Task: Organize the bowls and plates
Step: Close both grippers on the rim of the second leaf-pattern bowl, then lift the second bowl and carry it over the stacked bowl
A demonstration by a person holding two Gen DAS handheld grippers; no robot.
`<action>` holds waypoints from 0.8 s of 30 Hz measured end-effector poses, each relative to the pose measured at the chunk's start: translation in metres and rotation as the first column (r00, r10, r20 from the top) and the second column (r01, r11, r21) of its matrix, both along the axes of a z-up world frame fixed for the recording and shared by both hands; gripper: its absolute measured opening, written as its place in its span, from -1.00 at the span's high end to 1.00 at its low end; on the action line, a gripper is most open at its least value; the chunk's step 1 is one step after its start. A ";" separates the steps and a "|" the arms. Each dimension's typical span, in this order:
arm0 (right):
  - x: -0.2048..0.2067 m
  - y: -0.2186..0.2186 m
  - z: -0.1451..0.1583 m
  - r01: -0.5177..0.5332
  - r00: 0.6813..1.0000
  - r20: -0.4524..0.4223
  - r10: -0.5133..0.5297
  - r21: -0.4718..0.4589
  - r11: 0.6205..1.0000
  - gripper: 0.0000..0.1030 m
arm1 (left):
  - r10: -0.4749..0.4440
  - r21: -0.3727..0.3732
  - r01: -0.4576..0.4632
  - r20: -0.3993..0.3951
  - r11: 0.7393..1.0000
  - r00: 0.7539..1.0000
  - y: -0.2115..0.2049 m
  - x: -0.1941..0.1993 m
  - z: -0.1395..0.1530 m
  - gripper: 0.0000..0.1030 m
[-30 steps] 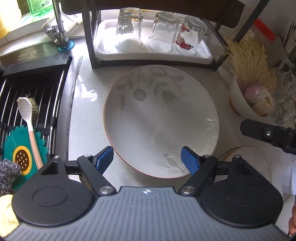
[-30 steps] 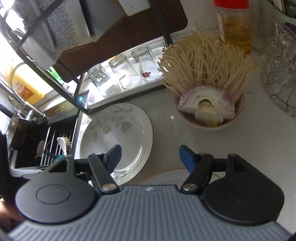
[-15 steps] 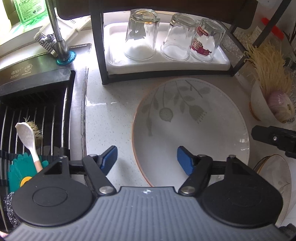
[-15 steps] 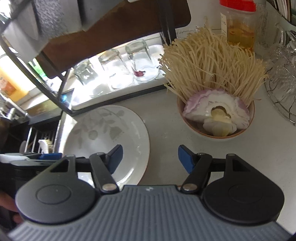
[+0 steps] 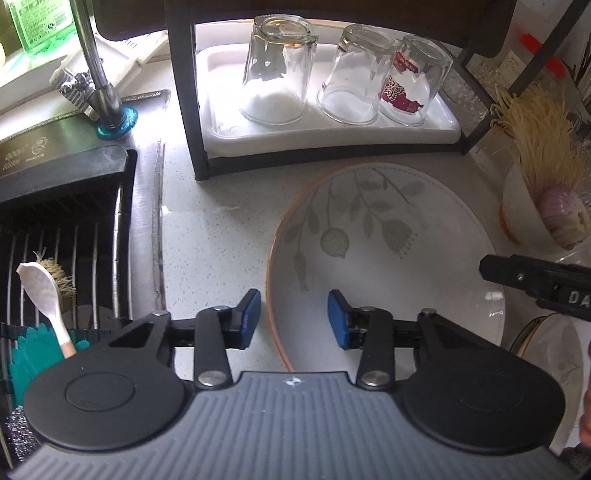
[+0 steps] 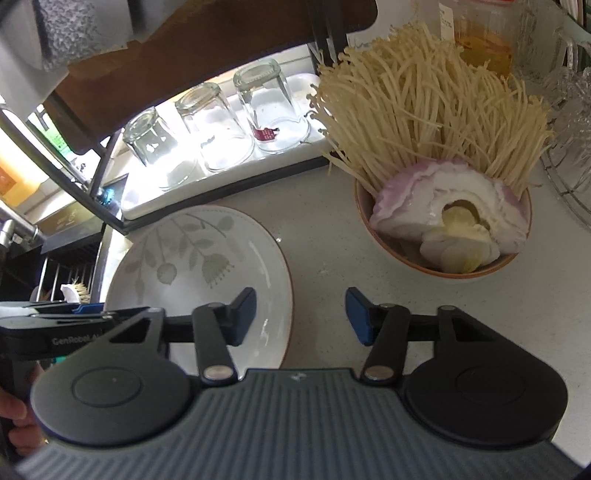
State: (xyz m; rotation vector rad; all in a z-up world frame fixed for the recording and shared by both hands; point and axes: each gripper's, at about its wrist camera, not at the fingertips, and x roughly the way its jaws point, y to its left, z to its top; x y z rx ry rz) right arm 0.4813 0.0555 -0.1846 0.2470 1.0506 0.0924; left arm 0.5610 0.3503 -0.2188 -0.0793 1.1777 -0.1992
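Bright backlight blows out tray [image 6: 221,162] w/ glasses; fisheye edges bent, dim

My left cam body hides the near edge of the plate [image 5: 388,258]; can't tell if the pads touch its rim. Second dish [image 5: 554,354] at lower right is mostly cut off by frame edge & the right gripper [image 5: 543,284]. Bottle [image 5: 40,26] top left is cropped, label too small to read. On right cam, jar [image 6: 484,40] top is cut off.
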 end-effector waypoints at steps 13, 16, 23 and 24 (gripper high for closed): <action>0.003 -0.002 -0.012 0.048 0.999 -0.018 -0.046 0.085 0.995 0.44 | 0.014 -0.059 -0.015 -0.011 0.998 1.000 0.009 0.005 -0.001 0.40; 0.004 -0.003 -0.014 0.038 0.999 -0.010 -0.037 0.111 0.993 0.53 | 0.010 -0.076 -0.011 -0.014 0.997 1.000 0.012 0.004 -0.001 0.43; 0.006 0.001 -0.018 0.026 0.999 -0.036 -0.021 0.146 0.989 0.63 | 0.003 -0.098 -0.005 -0.026 0.995 1.000 0.014 0.007 -0.001 0.43; 0.005 0.000 -0.018 0.034 0.999 -0.036 -0.028 0.159 0.987 0.63 | -0.002 -0.099 -0.001 -0.028 0.995 1.000 0.015 0.008 0.000 0.43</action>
